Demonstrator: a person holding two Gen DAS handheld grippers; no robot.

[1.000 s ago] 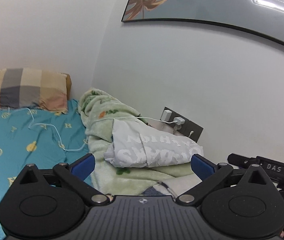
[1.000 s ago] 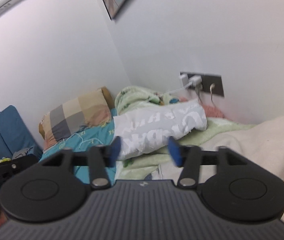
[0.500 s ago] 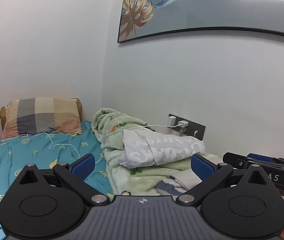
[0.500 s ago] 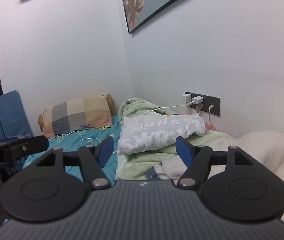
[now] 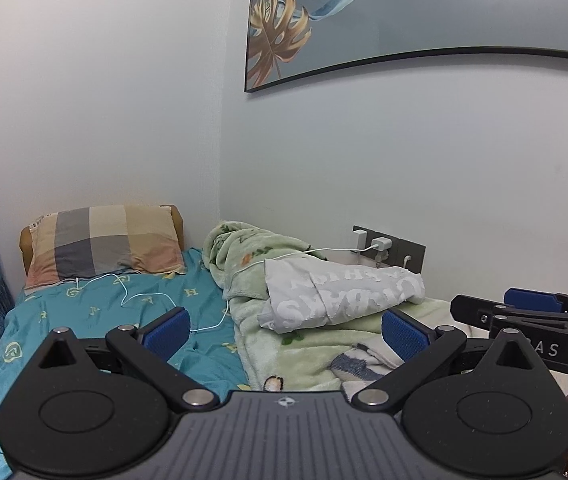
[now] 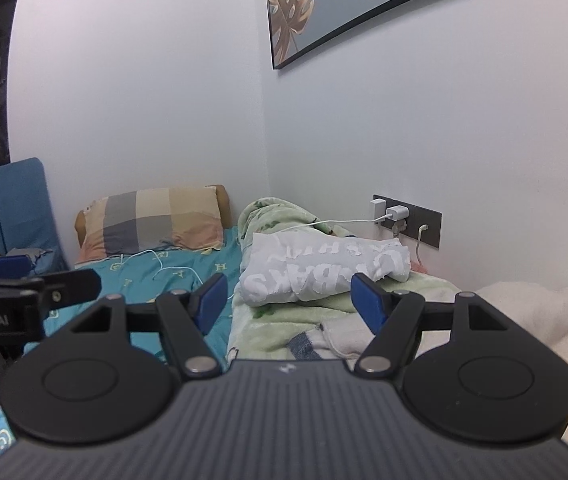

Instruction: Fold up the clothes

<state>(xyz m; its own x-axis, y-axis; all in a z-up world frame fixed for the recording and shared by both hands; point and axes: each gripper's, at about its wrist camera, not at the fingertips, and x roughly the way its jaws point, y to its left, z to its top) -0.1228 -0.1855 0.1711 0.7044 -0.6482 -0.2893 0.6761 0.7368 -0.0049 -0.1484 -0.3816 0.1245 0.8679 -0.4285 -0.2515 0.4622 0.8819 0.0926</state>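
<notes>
A folded pale grey garment with white lettering lies on top of a green fleece blanket on the bed; it also shows in the right wrist view. My left gripper is open and empty, held back from the garment. My right gripper is open and empty, also held back from it, and shows at the right edge of the left wrist view. A cream and blue striped cloth lies just below the right gripper's fingers.
A checked pillow lies at the head of the bed on a teal sheet. A white charging cable runs from wall sockets across the blanket. A cream cloth lies at right. A blue chair stands left.
Both grippers have pulled back and risen from the folded garment, which now looks smaller and farther. The right gripper's jaws have opened wider. The garment stays on the blanket.
</notes>
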